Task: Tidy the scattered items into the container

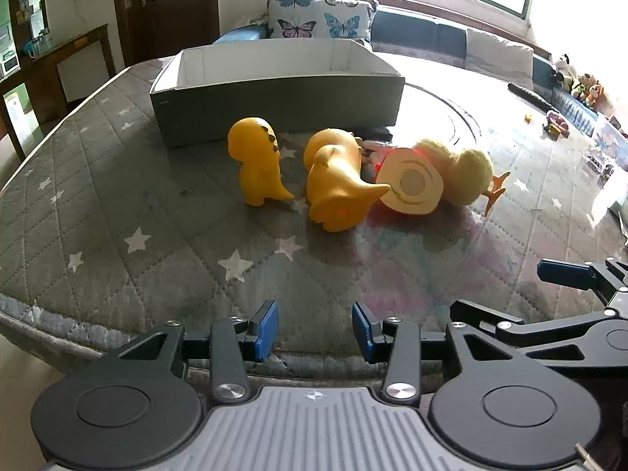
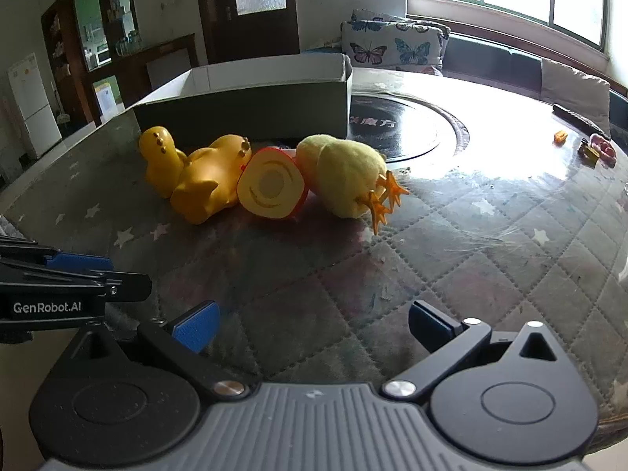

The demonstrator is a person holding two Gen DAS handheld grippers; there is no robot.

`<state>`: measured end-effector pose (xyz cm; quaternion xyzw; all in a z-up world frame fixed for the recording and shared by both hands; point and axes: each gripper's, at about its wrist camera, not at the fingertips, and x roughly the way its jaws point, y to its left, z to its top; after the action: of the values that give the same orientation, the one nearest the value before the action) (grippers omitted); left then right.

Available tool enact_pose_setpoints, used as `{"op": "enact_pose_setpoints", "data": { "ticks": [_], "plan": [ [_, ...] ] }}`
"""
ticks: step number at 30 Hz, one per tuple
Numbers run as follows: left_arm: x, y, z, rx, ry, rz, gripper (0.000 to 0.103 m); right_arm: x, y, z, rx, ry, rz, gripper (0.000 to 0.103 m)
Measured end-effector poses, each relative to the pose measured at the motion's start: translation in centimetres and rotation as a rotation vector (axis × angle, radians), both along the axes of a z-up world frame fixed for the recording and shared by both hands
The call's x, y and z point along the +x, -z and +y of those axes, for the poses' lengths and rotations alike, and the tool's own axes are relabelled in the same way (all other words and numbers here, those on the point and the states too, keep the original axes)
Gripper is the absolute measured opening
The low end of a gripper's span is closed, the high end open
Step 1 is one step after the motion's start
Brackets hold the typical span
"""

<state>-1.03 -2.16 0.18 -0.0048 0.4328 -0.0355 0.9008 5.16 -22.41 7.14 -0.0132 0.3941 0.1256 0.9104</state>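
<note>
An open grey box [image 1: 274, 102] [image 2: 251, 114] with white inner walls stands at the far side of the quilted table. In front of it lie an upright yellow dinosaur toy [image 1: 257, 161] [image 2: 161, 161], a second one on its side [image 1: 335, 180] [image 2: 208, 184], a halved toy fruit with a red rim [image 1: 410, 186] [image 2: 271, 188] and a yellow plush chick [image 1: 463, 172] [image 2: 345, 172]. My left gripper [image 1: 316, 329] hovers near the table's front edge, partly open with nothing between its blue pads. My right gripper [image 2: 314, 325] is wide open and empty, beside the left one.
A dark round turntable [image 2: 408, 125] sits in the table's middle behind the toys. Small toys [image 2: 592, 149] and a dark remote [image 2: 577, 117] lie at the far right. Butterfly cushions [image 1: 318, 19] and a sofa stand beyond the table.
</note>
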Motion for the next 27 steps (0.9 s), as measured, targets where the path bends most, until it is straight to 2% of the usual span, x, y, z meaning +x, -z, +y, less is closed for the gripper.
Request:
{"op": "enact_pose_setpoints", "data": {
  "ticks": [27],
  "plan": [
    [1.4, 0.1, 0.2, 0.018, -0.021, 0.038, 0.044, 0.8, -0.1, 1.4, -0.032, -0.024, 0.039, 0.103]
  ]
}}
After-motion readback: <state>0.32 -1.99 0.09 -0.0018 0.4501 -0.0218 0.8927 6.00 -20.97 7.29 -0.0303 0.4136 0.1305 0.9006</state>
